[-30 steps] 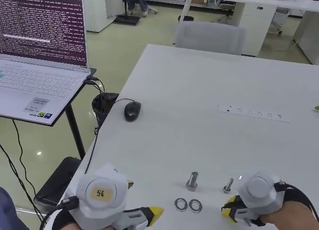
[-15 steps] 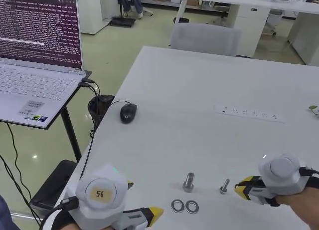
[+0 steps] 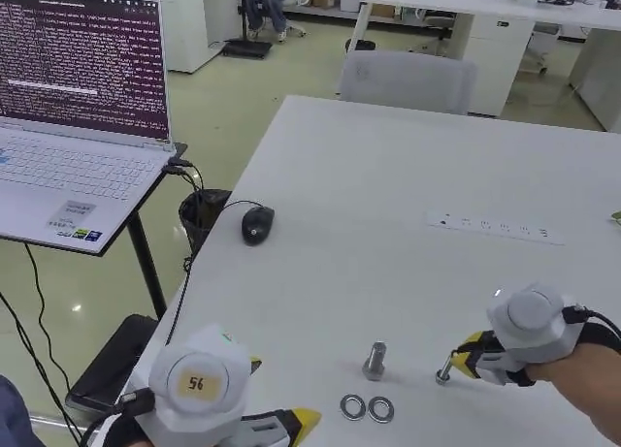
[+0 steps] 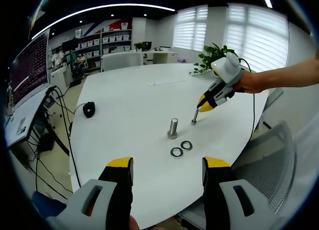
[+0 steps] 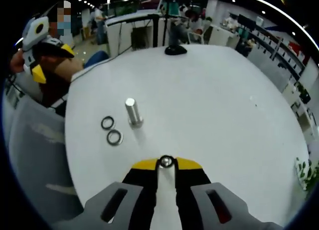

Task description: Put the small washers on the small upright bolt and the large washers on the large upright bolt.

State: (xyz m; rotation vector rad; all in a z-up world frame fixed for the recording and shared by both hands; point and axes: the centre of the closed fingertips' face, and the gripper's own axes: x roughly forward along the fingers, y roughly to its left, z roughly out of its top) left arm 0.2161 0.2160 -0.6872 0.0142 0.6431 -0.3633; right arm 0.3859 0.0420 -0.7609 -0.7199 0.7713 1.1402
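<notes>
At the far left a laptop (image 3: 78,108) stands open on a stand beside the table (image 3: 388,175), and a mouse (image 3: 256,224) lies near the table's left edge. My left gripper (image 4: 168,164) hangs at the near edge with its jaws spread wide and nothing between them. Ahead of it, two washers (image 3: 352,405) lie flat and side by side on the table, just in front of the large bolt (image 3: 375,360), which stands upright. To the right of that stands the small bolt (image 3: 444,371), also upright. My right gripper (image 5: 166,165) has its jaws drawn narrow, pinching the head of the small bolt between the yellow tips.
</notes>
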